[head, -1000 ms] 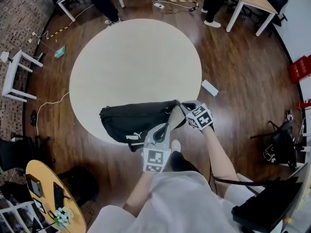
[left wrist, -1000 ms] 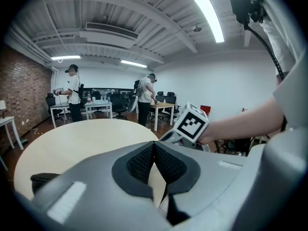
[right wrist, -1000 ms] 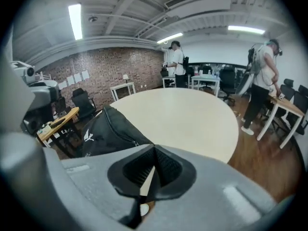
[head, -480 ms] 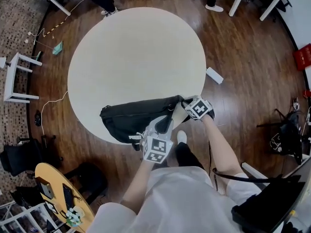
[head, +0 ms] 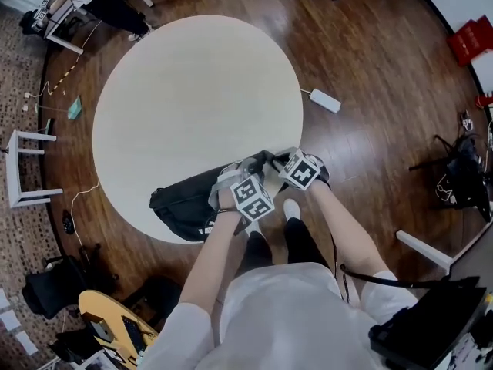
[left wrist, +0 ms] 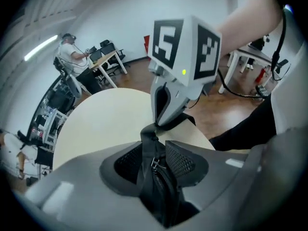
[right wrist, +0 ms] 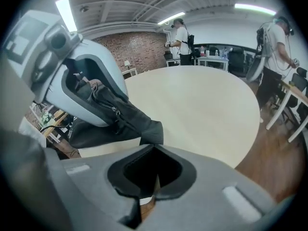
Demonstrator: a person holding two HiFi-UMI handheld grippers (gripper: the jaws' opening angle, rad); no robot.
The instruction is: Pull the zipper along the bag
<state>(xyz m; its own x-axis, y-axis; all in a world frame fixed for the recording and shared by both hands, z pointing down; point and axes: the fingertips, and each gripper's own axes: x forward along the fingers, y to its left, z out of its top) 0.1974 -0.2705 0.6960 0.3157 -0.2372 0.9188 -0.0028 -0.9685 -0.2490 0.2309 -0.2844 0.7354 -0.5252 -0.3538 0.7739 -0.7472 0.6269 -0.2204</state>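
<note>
black bag [head: 185, 203] between opening left tongs [left wrist: 155, 153] — right tongs [right wrist: 154, 146] pinch its end

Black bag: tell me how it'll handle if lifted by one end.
Probably floppy: the black bag sags and creases on the table. Likely light for its size, since it lies slumped and looks barely filled.

My left gripper's [left wrist: 155, 159] jaws are opening. The black bag's [left wrist: 162, 194] zippered end and its metal zipper pull [left wrist: 154, 164] lie loose between the mesh pads [left wrist: 180, 161]. Ahead, my right gripper [left wrist: 158, 123] pinches the bag's fabric tip above the round cream table [left wrist: 96, 124].
</note>
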